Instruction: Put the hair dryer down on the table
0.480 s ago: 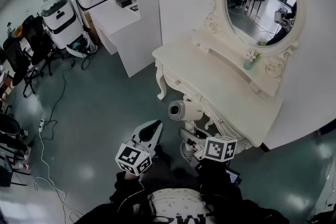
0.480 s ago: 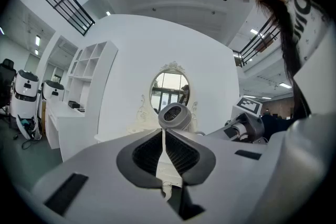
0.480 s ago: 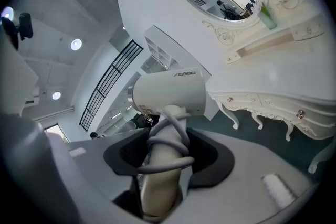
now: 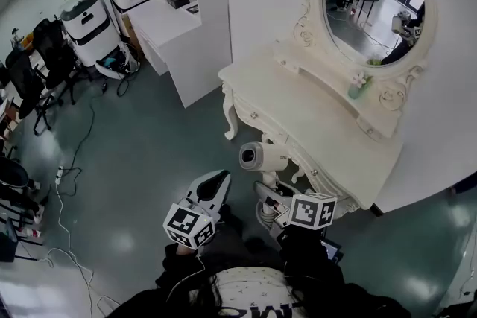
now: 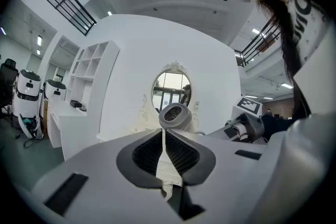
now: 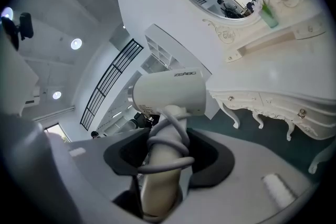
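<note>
A pale grey hair dryer (image 4: 261, 157) (image 6: 169, 93) with its cord wound round the handle stands upright in my right gripper (image 4: 270, 199) (image 6: 164, 164), whose jaws are shut on the handle. It hangs in the air just off the front left edge of the white dressing table (image 4: 313, 115) (image 6: 294, 68). My left gripper (image 4: 214, 188) (image 5: 165, 150) is shut with nothing in it, held beside the right one and aimed at the dryer's barrel (image 5: 175, 116).
An oval mirror (image 4: 370, 0) rises behind the table, with a small green vase (image 4: 356, 88) on its shelf. A white cabinet (image 4: 179, 26), two white machines (image 4: 88, 22) and chairs (image 4: 30, 71) stand far left. Cables (image 4: 71, 182) trail over the green floor.
</note>
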Demonstrator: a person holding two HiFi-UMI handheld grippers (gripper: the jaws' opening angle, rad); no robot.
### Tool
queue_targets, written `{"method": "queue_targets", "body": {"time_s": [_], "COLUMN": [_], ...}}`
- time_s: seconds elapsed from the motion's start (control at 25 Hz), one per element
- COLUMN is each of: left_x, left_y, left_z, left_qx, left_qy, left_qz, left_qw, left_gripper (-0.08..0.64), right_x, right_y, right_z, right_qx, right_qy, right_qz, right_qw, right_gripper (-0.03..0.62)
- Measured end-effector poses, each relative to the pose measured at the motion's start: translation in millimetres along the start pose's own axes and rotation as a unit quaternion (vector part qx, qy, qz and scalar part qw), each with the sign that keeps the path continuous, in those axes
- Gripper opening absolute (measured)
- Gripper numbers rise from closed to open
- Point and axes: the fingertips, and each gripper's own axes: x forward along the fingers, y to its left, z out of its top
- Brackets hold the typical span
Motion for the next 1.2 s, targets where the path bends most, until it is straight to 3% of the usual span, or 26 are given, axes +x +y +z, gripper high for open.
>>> {"method": "queue_targets", "body": {"time_s": [0.68,1.2], "left_x": [22,71], "left_y": [18,104], "left_z": [-3,32], "left_qx": [-0.014,-0.008], "left_qy": [0.002,0.002], "left_qz": [-0.003,-0.041], "left_qw": [0.9999,0.9991], "left_gripper": [0.002,0.002], "right_x": [18,101], "right_y": [-17,-21], "right_z": [12,63], "right_qx": [0.001,0.008], "right_qy": [0.013,-0.003], "right_qz": [-0.012,-0.039], "right_qw": [1.000,0.999], "right_gripper": [0.229,0.229]}}
